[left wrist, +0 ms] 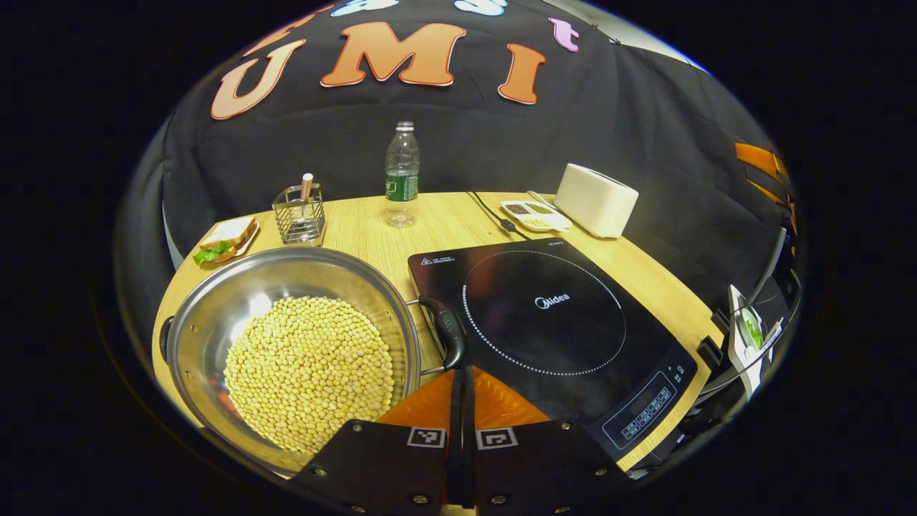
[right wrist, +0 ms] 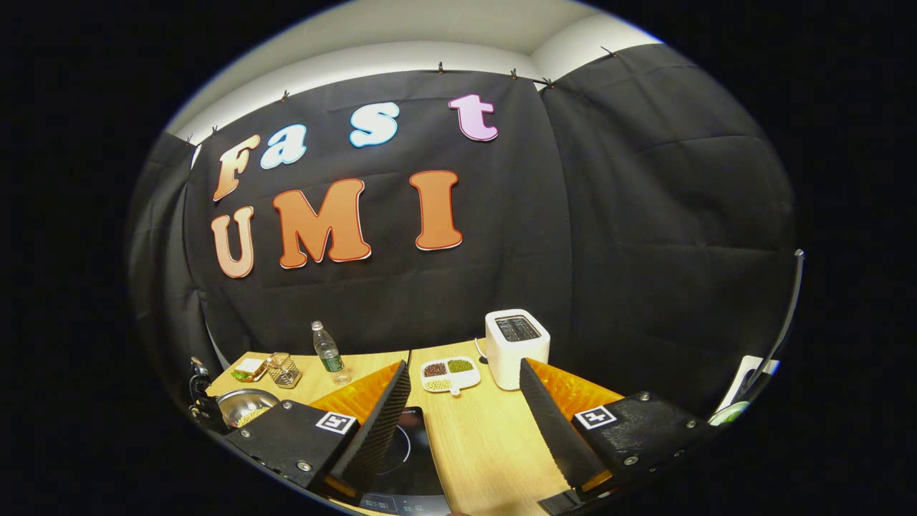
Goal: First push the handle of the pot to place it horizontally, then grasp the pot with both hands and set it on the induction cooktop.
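Left gripper: your left gripper (left wrist: 462, 380) has its two fingers pressed together with nothing between them; the tips sit just below the pot's near handle, and whether they touch it you cannot tell.
Right gripper: your right gripper (right wrist: 464, 423) is spread wide and holds nothing; it hangs above the table, with bare wood and a corner of the cooktop showing between its fingers.
Pot: the steel pot (left wrist: 215, 315) stands on the wooden table (left wrist: 372, 222), just left of the cooktop in the left gripper view; it is not on the cooktop.
Pot contents: a heap of yellow soybeans (left wrist: 308, 369) covers the pot's bottom.
Handles: the black handle (left wrist: 448, 331) on the pot's right side reaches over the cooktop's left edge; a second handle (left wrist: 164, 337) peeks out at the pot's far left rim.
Induction cooktop: the black induction cooktop (left wrist: 573, 315) lies flat on the table with nothing on its ring, control panel at the near right corner.
Behind the pot: a sandwich on a plate (left wrist: 226, 239), a wire holder (left wrist: 299, 215) and a plastic water bottle (left wrist: 402, 175), each standing apart.
Behind the cooktop: a divided dish of grains (left wrist: 536, 214) just beside a white toaster (left wrist: 595, 200).
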### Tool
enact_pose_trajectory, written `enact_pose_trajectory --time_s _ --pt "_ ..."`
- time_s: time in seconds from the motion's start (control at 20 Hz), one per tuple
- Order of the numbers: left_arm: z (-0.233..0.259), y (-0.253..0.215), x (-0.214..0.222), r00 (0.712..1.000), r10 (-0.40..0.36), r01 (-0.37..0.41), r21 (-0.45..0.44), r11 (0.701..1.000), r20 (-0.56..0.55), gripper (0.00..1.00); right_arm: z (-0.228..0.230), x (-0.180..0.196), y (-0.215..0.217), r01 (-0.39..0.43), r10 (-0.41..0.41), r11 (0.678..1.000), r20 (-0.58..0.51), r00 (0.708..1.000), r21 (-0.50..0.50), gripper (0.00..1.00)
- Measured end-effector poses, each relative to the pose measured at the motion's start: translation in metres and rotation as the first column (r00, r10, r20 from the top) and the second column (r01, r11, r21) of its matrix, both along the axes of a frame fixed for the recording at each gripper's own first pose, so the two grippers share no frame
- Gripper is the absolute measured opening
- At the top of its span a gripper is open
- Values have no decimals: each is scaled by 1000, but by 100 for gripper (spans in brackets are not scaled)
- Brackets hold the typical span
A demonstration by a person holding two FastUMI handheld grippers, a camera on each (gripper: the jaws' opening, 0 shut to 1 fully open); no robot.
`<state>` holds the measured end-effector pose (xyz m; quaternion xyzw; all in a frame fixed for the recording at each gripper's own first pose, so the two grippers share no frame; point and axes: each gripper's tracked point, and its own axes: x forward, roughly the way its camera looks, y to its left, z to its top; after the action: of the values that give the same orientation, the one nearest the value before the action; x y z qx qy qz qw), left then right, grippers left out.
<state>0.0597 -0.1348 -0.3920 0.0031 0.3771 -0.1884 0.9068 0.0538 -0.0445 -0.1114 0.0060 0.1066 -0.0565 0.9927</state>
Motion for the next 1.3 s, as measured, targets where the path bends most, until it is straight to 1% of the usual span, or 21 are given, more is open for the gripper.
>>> enact_pose_trajectory --time_s 0.1,0.15,0.2,0.25,0.35,0.5,0.6,0.7,0.75,0.8,0.85,0.9,1.05,1.1,1.15,1.2,1.3 --pt "15 8 9 998 2 -4 31 999 66 1 -2 0 9 -7 7 1000 -2 1000 -1 95" --pt "23 11 11 996 1 -4 37 999 94 3 -3 0 15 -13 13 1000 -4 1000 -2 95" --pt "32 14 11 993 3 -6 29 1000 116 1 -5 0 22 -18 18 1000 -7 1000 -1 95" --pt "40 20 10 991 12 -15 20 1000 134 1 -7 0 29 -25 25 1000 -10 1000 2 95" --pt "57 43 12 983 55 -58 11 998 176 1 -15 -1 49 -44 44 999 -18 999 12 95" --pt "81 91 15 963 125 -133 19 991 238 1 -30 -2 81 -81 81 997 -37 996 17 95" --pt "92 122 12 949 174 -184 13 983 264 1 -38 -1 107 -120 121 992 -46 992 37 95" --pt "98 152 11 936 220 -229 1 973 276 1 -49 -1 133 -152 155 987 -60 986 58 95" --pt "102 167 10 927 242 -252 0 968 286 4 -54 -1 146 -165 169 984 -65 983 60 95" --pt "106 182 11 919 259 -271 0 962 298 1 -59 2 159 -177 181 983 -71 981 58 95" --pt "109 196 10 909 274 -290 5 957 313 3 -63 3 170 -186 190 981 -75 979 57 95" --pt "111 209 9 901 288 -308 9 952 324 2 -69 3 184 -197 201 979 -79 976 60 95" --pt "108 242 5 885 332 -353 5 936 327 3 -92 4 227 -242 252 966 -112 961 93 95" --pt "106 252 5 880 346 -365 -3 931 325 12 -101 6 239 -254 265 962 -124 956 98 95" --pt "102 263 4 875 363 -380 -11 925 320 12 -110 8 251 -261 272 961 -136 952 95 95" --pt "100 273 5 868 381 -397 -17 918 318 21 -120 9 261 -266 276 960 -146 950 87 95" --pt "92 292 6 856 409 -422 -30 906 318 32 -138 15 279 -267 274 962 -160 948 63 95"
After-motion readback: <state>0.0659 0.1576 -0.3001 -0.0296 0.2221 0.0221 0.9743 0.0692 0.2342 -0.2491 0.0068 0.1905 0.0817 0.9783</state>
